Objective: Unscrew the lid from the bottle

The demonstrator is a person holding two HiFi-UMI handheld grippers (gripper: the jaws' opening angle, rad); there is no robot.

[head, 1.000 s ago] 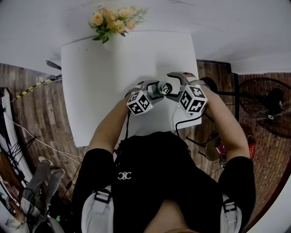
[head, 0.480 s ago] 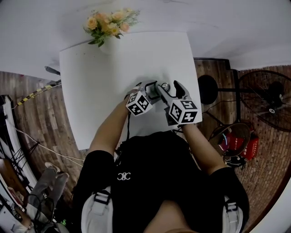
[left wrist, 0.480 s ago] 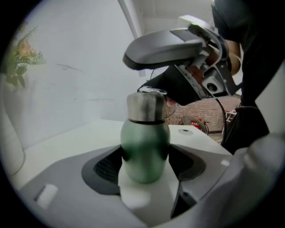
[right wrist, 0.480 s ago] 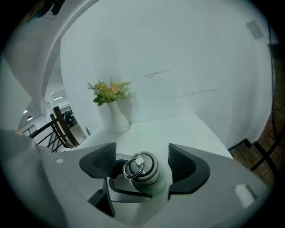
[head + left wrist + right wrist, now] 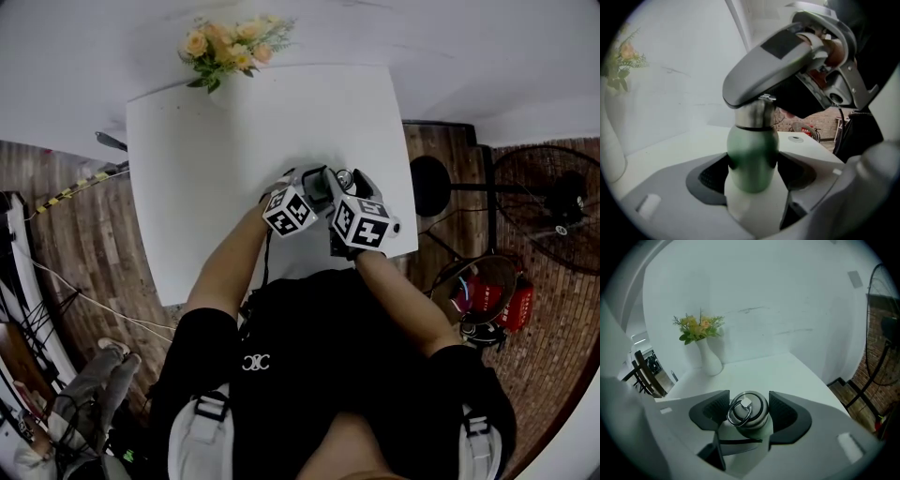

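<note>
A green metal bottle [image 5: 752, 159] stands out from my left gripper [image 5: 752, 176], which is shut on its body. Its steel lid [image 5: 747, 411] with a ring on top sits between the dark pads of my right gripper [image 5: 747, 414]. Those jaws have just been closing and now touch the lid on both sides. In the head view both grippers meet over the table's near right part: left gripper [image 5: 314, 190], right gripper [image 5: 345, 187], the lid [image 5: 343, 178] just showing between them. In the left gripper view a grey right fingertip [image 5: 773, 61] covers the lid's top.
The white table [image 5: 225, 131] has a white vase [image 5: 708, 359] of orange flowers [image 5: 230, 42] at its far edge. A floor fan [image 5: 553, 206] and a red object [image 5: 492, 295] stand on the wooden floor to the right. The table's right edge lies close to the grippers.
The right gripper rolled from lying sideways at the lid's right to sitting over it from the near side. Its marker cube shifted left, and its jaws closed in on the lid. The left gripper kept still.
</note>
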